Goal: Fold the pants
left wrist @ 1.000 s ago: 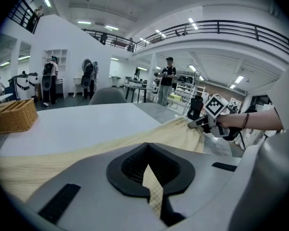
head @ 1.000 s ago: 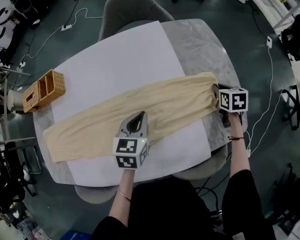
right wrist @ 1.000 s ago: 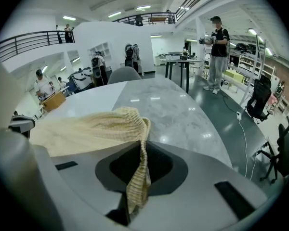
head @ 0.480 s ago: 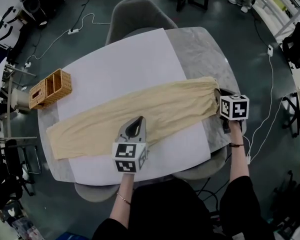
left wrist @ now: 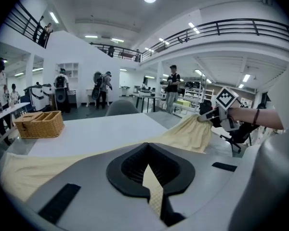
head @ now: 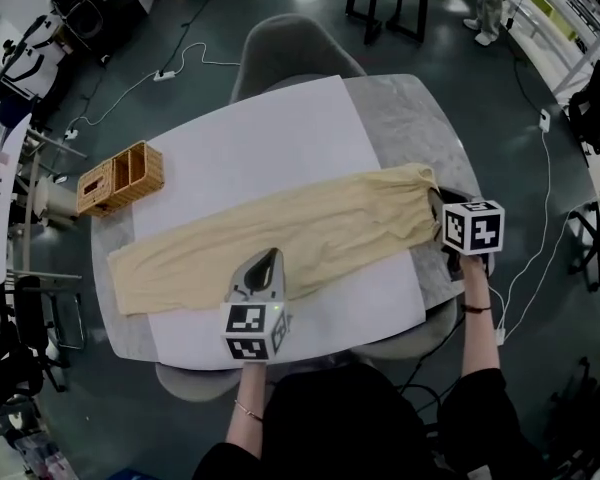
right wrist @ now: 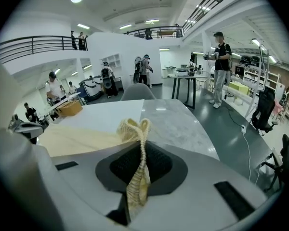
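Pants (head: pixel 280 230) stretch across the table (head: pixel 405 118) from eight o'clock to three o'clock in the head view. Left claw (head: pixel 268 260) pinches their near edge at six o'clock. Right claw (head: pixel 436 202) is clamped on the gathered waistband at three o'clock. Wicker basket (head: pixel 120 178) sits at ten o'clock.

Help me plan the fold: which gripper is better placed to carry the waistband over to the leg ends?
Right. The right gripper is shut on the waistband, at the opposite end of the pants from the leg ends. The left gripper pinches the near edge mid-length, so it could only follow.
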{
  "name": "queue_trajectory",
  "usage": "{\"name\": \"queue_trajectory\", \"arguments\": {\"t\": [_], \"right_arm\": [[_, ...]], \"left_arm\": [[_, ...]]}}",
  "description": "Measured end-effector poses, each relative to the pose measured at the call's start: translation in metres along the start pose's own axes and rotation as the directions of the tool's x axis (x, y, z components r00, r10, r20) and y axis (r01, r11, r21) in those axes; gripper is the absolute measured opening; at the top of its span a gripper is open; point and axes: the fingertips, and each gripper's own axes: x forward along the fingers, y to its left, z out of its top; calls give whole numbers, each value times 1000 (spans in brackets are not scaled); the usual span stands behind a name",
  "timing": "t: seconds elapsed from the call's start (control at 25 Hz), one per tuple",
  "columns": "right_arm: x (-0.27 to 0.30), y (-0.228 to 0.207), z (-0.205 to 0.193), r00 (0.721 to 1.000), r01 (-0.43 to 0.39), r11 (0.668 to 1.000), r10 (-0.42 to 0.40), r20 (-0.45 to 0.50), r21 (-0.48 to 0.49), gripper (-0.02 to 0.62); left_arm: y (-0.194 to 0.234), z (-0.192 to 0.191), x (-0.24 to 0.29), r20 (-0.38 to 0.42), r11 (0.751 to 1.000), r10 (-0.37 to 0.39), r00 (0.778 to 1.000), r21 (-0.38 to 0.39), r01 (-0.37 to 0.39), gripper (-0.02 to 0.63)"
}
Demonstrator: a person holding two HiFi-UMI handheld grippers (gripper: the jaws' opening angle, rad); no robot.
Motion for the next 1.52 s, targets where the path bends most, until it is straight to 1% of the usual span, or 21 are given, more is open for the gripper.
{"name": "queue_trajectory", "arguments": {"t": [0.24,0.36,0.6,0.84,1.0,1.12,1.52], "right_arm": [[-18,22,11,999,-41,999,40,24,17,35],[-23,36,18,998,-55,998,54,33,29,35],[-31,68,35,995,-91,991,85,57,103,35],[-38,115,51,990,-112,985,99,102,128,35],[-45,148,60,986,-125,982,107,131,139,35],[-49,175,66,982,-138,979,116,149,150,35],[-51,256,77,968,-193,975,171,184,112,35]], "left_arm": [[11,1,-34,34,998,59,998,-15,-59,8],[23,0,-50,44,996,87,995,-29,-86,8],[52,-6,-81,62,991,128,990,-56,-125,8],[88,-14,-115,80,988,139,987,-76,-133,8],[111,-21,-139,78,987,156,985,-60,-151,8],[127,-23,-156,87,987,152,985,-70,-146,8],[172,-31,-198,125,982,173,977,-103,-161,8]]}}
